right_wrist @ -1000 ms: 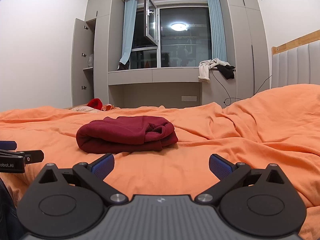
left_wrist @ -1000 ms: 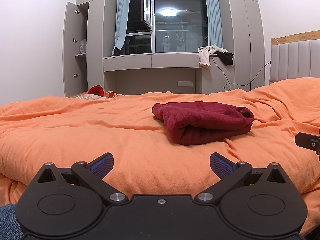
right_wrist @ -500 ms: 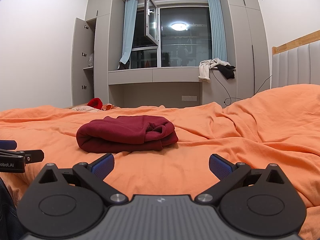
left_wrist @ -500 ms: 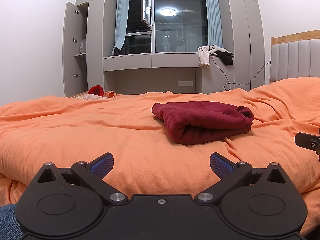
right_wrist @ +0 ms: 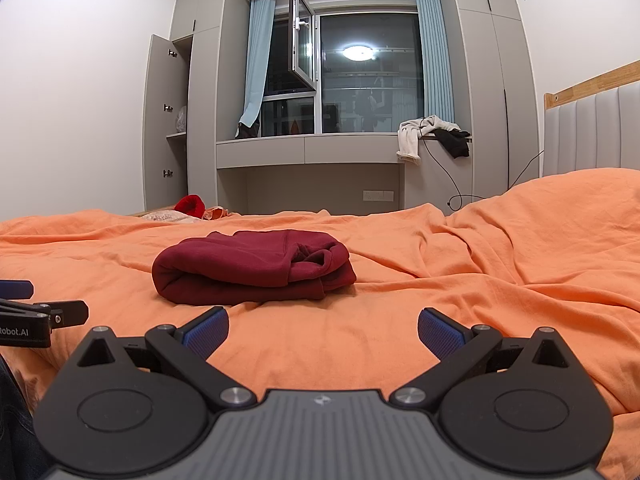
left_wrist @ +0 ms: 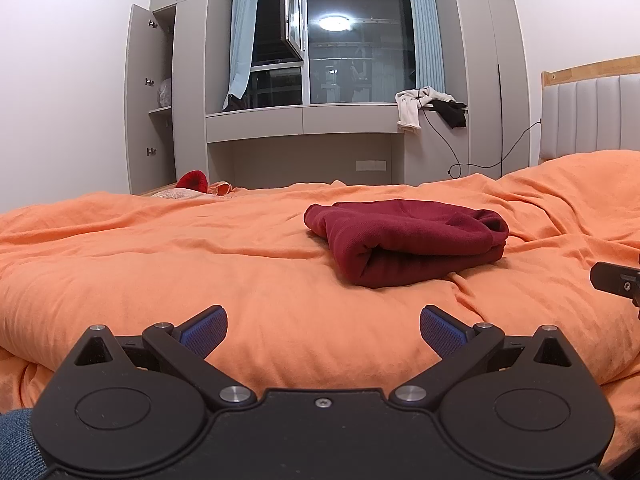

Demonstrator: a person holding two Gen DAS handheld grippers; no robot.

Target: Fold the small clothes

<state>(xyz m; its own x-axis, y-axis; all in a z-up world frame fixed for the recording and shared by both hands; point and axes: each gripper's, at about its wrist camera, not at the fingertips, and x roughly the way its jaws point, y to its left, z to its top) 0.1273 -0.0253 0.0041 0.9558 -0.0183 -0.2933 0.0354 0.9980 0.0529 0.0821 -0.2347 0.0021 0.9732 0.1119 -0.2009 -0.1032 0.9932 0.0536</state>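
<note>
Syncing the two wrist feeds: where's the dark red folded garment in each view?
Left wrist: dark red folded garment lies right of centre on the orange duvet, beyond the open left gripper.
Right wrist: same garment lies left of centre, beyond the open right gripper.
Shared landmark: white garment hanging off the window ledge, right of the window.
</note>
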